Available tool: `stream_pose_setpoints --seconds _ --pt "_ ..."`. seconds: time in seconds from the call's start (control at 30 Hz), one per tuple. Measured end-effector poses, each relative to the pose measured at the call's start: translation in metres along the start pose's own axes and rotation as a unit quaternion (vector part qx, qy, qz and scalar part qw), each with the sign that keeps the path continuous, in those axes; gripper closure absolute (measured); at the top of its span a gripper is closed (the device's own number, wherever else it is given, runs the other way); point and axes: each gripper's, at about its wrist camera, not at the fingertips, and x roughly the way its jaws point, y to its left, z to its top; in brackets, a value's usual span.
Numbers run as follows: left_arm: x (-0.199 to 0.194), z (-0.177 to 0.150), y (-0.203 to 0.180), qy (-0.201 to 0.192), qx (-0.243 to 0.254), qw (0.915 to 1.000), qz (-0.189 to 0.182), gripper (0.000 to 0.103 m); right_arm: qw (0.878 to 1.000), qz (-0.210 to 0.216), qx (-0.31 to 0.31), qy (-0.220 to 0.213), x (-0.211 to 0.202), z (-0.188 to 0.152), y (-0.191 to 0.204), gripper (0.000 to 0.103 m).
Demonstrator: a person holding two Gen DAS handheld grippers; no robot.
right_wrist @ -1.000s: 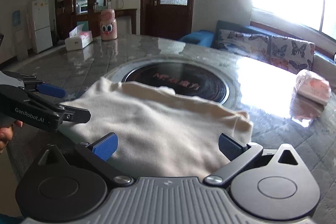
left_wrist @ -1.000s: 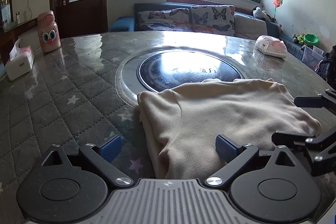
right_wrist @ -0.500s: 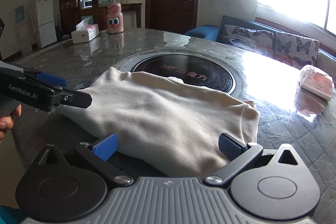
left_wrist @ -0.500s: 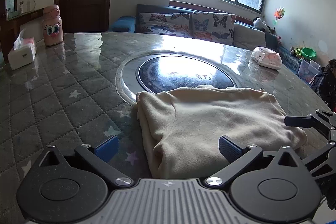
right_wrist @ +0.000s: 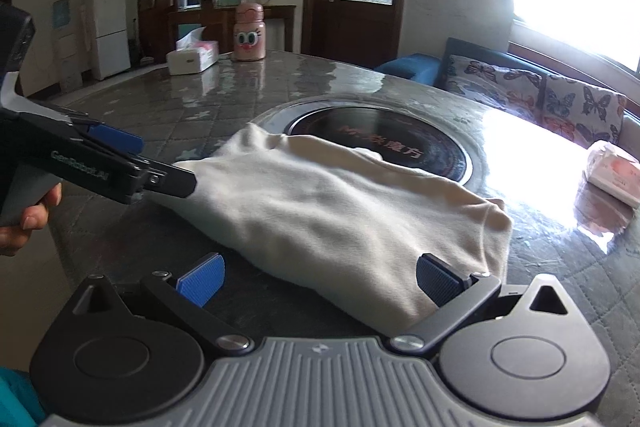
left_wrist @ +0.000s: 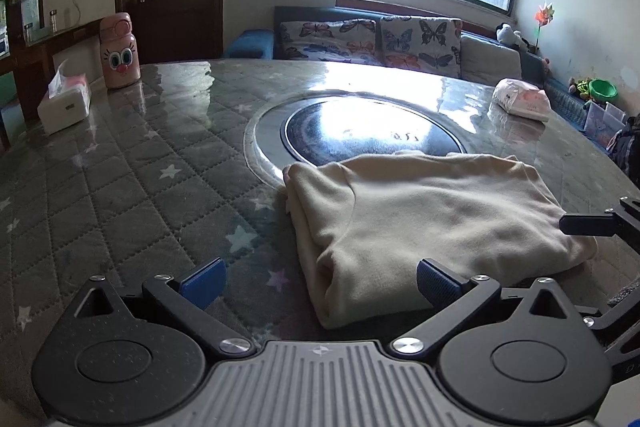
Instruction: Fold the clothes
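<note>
A cream garment (left_wrist: 432,219) lies folded in a thick rectangle on the quilted grey table (left_wrist: 120,195), its far edge over the round dark glass inset (left_wrist: 372,135). It also shows in the right wrist view (right_wrist: 340,211). My left gripper (left_wrist: 318,281) is open and empty, just short of the garment's near left corner. My right gripper (right_wrist: 318,279) is open and empty at the garment's near edge. The left gripper shows from the side in the right wrist view (right_wrist: 120,163), held by a hand.
A pink cartoon bottle (left_wrist: 119,51) and a white tissue box (left_wrist: 64,101) stand at the far left. A wrapped tissue pack (left_wrist: 520,101) lies at the far right. A sofa with butterfly cushions (left_wrist: 368,39) is beyond the table.
Both grippers have pulled back towards the table's near edge and away from the garment. The garment lies where it was, folded.
</note>
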Motion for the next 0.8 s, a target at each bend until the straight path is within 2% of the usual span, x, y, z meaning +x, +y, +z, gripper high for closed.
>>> stream_pose_setpoints --seconds 0.4,0.8 --pt "-0.006 -0.009 -0.006 0.011 -0.001 0.9999 0.012 0.0 1.0 0.008 -0.018 -0.002 -0.005 -0.008 0.016 0.0" --pt "-0.016 -0.018 -0.013 0.006 0.011 0.9997 0.021 0.0 0.999 0.015 -0.031 -0.012 -0.013 -0.016 0.03 0.0"
